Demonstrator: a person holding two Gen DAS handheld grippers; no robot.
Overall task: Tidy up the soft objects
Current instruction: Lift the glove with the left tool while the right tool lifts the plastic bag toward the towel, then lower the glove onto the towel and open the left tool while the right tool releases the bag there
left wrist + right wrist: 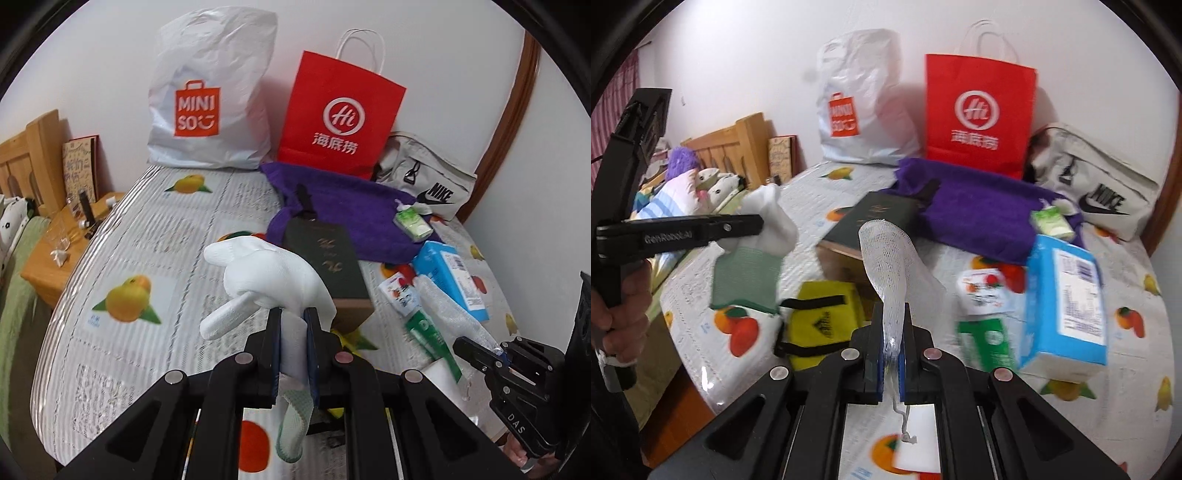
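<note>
Both claws loaded, sorting barely begun.
Left claw (293, 321) pinches a white glove (266, 277); right claw (890, 328) clamps what looks like mesh netting (886, 254); bed (147, 236) clutter remains.

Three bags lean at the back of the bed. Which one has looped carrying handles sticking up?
The red paper bag in the middle, with white twisted handles rising above its top edge. The white Miniso plastic bag to its left and the beige Nike bag to its right show none.

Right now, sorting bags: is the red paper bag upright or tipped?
Upright: the red paper bag stands against the wall, handles pointing up.
</note>
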